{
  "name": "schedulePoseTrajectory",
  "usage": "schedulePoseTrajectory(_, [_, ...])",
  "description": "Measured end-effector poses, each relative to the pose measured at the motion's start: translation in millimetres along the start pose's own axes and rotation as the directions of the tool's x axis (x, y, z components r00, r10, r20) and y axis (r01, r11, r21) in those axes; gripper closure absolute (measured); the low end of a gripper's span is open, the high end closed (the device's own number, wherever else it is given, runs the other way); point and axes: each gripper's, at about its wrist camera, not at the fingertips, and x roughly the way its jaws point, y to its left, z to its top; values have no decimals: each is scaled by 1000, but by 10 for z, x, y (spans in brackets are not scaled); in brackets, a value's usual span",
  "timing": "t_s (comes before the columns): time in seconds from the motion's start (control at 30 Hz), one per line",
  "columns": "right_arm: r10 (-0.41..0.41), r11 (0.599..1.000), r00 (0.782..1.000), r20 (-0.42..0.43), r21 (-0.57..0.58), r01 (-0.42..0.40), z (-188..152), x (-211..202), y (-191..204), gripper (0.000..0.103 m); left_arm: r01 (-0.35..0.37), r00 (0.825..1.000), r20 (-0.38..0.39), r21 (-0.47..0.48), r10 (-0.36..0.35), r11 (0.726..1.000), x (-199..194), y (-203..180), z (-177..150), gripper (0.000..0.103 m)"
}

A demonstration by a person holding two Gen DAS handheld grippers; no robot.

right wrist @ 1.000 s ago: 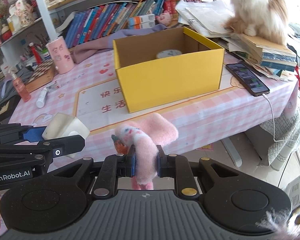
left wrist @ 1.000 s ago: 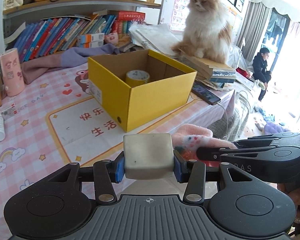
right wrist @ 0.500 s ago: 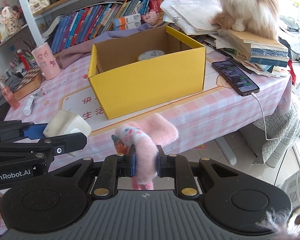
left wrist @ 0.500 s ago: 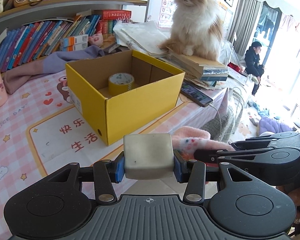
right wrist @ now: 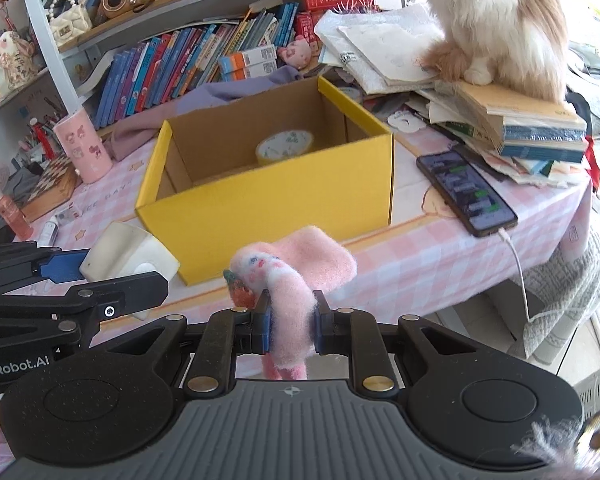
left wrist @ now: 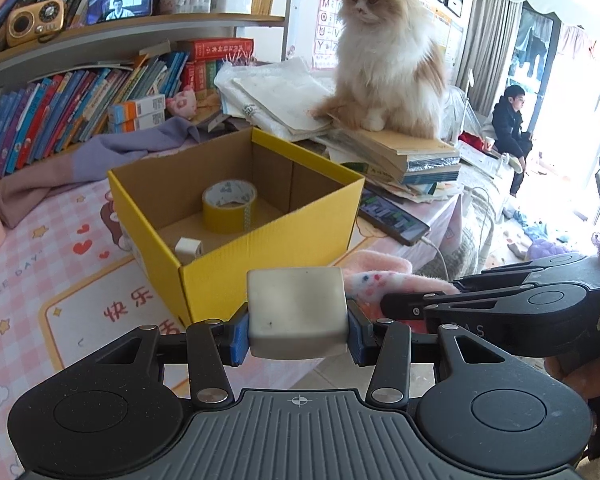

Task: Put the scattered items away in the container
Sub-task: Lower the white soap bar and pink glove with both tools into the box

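1. Compared with a second ago, both grippers stand closer to the yellow box [left wrist: 236,216]; its interior is now more fully exposed, and a small white block [left wrist: 188,247] on its floor near the front corner has come into sight.
2. Left gripper [left wrist: 298,334]: clenched on an off-white cube [left wrist: 297,312], held between the blue pads exactly as before.
3. Right gripper [right wrist: 290,326]: clamped on a pink fuzzy sock [right wrist: 296,276], grip unchanged; the sock drapes over the jaws and hangs below them.
4. Box position: directly ahead of both grippers, open-topped, on the pink checked tablecloth [right wrist: 420,264]. A yellow tape roll [left wrist: 229,212] lies inside, toward the back.
5. The two grippers sit side by side, each visible at the edge of the other's view.
6. Ahead and right of the box: a phone [right wrist: 466,194] with cable, lying flat near the table edge; beyond it a stack of books [left wrist: 412,156] bearing a seated cat [left wrist: 388,56].
7. Ahead-left: a pink cup [right wrist: 82,148] and purple cloth [left wrist: 112,152]. The box's front wall hides its near floor from the right gripper.
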Motion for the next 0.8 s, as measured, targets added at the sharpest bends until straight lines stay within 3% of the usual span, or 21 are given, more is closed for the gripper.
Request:
schedulePoseTrajectory(0.43, [58,992,981,184,-120,-37,660,-18,-295,86,-72,990,121,-47,77,996,187,-45,454,58])
schedulePoseTrajectory(0.8, [176,959,969,171,-251,-130,1154,475,-293,86,-213,960,157,-127,232,969,411,147,729,58])
